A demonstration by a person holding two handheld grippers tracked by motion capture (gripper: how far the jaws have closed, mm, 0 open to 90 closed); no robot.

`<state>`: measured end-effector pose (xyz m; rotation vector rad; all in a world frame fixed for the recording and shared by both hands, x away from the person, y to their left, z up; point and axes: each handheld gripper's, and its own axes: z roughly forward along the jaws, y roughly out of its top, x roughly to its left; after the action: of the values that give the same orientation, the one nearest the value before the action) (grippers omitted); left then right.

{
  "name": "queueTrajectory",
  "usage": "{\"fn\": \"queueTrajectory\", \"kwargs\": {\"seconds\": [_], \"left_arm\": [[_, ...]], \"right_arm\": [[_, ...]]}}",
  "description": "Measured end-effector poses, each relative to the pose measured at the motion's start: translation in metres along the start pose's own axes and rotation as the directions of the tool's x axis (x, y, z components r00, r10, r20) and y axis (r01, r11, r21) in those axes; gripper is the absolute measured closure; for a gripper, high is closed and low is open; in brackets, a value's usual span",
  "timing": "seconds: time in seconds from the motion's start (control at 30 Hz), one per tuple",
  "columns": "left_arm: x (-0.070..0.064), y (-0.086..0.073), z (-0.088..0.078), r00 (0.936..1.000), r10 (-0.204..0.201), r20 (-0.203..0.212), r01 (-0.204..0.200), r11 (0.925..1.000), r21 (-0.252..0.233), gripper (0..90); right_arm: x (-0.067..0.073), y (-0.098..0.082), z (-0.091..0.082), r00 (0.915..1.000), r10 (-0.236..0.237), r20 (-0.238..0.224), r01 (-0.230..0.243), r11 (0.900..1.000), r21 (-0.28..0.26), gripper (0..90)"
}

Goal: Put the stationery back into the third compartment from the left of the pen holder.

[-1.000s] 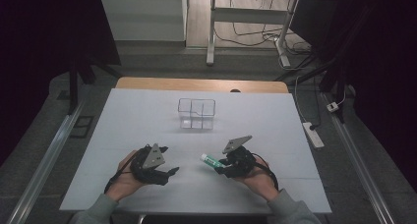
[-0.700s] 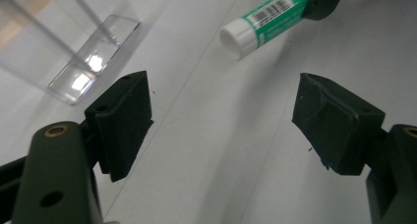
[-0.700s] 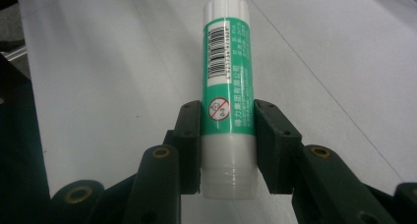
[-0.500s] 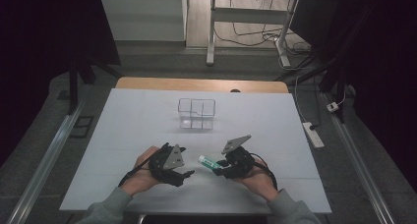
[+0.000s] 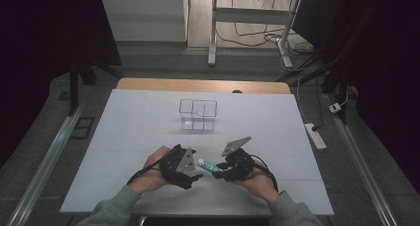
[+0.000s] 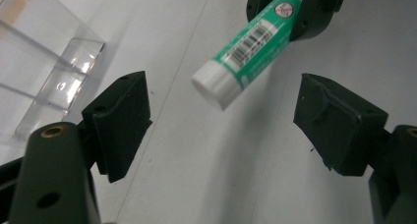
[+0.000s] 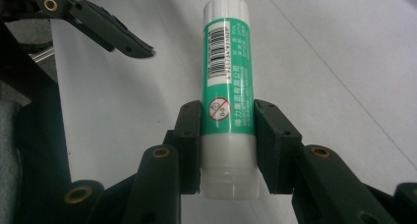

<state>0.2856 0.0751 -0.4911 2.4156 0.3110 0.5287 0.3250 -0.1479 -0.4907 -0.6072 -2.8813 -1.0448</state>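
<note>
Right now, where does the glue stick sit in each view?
High view: the glue stick lies low in the middle, between the two grippers.
Left gripper view: top centre, white cap pointing down between open jaws.
Right gripper view: centre, upright, clamped by the right gripper.
Shared landmark: the stick's barcode, seen from both grippers.

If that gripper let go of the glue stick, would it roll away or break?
The glue stick is a smooth round tube, so it would likely roll on the flat table. It looks like stiff plastic, held unbent between the right gripper pads, so probably not fragile. Being small, it is likely light.
</note>
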Motion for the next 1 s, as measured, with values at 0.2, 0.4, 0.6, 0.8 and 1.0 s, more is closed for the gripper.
{"fn": "queueTrajectory", "kwargs": {"seconds": [0.2,0.4,0.6,0.8,1.0], "left_arm": [[-0.004,0.005,0.009,0.9982,0.059,0.006,-0.059,0.9976,0.035,23.9],[-0.008,0.005,0.015,0.9951,0.099,-0.007,-0.098,0.9935,0.057,30.8],[-0.013,0.005,0.017,0.9851,0.171,-0.016,-0.170,0.9832,0.067,46.0],[-0.011,0.002,0.017,0.9762,0.216,0.021,-0.217,0.9698,0.112,55.9],[-0.012,0.001,0.015,0.9761,0.207,0.068,-0.213,0.9724,0.096,64.5]], "right_arm": [[0.001,0.002,0.001,0.9998,-0.009,-0.018,0.009,1.000,0.003,65.4],[0.004,0.003,0.004,0.9991,-0.011,-0.041,0.011,1.000,0.001,65.4],[0.008,0.007,0.003,0.9956,-0.023,-0.091,0.021,1.000,-0.020,65.4],[0.008,0.008,0.000,0.9948,-0.029,-0.097,0.026,0.999,-0.035,65.1],[0.005,0.008,-0.006,0.9973,-0.018,-0.071,0.010,0.993,-0.113,58.9]]}}
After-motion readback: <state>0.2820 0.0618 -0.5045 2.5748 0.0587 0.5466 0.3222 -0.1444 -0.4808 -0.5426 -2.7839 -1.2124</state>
